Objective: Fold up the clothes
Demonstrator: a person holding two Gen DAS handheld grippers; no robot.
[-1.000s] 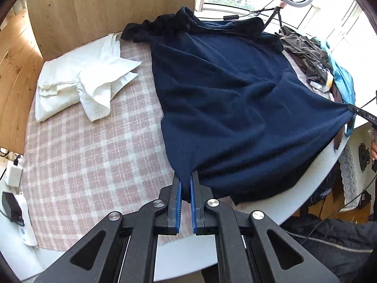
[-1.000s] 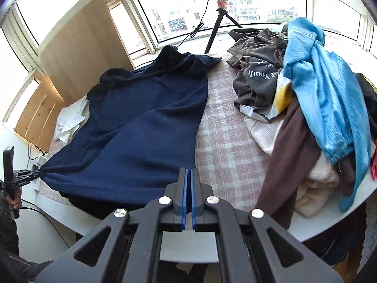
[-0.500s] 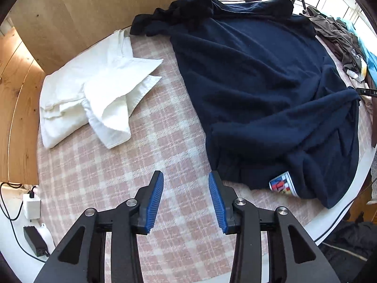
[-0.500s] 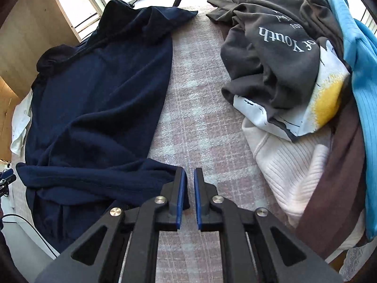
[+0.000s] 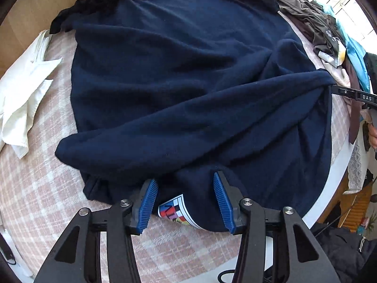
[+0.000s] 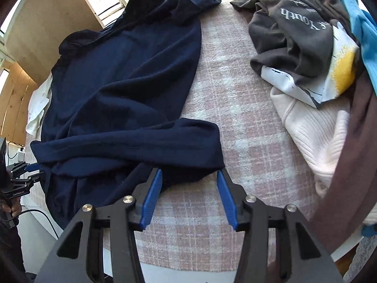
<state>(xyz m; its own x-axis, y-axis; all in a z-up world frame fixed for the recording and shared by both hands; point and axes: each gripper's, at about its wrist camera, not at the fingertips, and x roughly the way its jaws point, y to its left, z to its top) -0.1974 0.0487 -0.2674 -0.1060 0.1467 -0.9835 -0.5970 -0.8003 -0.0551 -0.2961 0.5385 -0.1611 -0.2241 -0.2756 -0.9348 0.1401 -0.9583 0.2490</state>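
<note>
Lying across the checked blanket (image 6: pixel 235 108): navy sweater (image 5: pixel 188 75), hem doubled back. Showing in left view only: striped label (image 5: pixel 175 211) between left gripper (image 5: pixel 185 202) fingers, standing apart. Crowding right side: clothes pile (image 6: pixel 306 35); right gripper (image 6: pixel 189 195) gaping, holding nothing.

The left hand-held gripper (image 5: pixel 185 202) has its blue-padded jaws spread wide, holding nothing, the tips low and angled downward. The right hand-held gripper (image 6: pixel 189 195) is likewise spread wide, gripping nothing, also angled downward. From the right wrist view the left hand-held gripper shows at the far left edge, gripped from below by the person's left hand (image 6: pixel 11 208). From the left wrist view one black finger of the right hand-held gripper reaches in from the right edge, with part of the right hand (image 5: pixel 373 134) below it.
</note>
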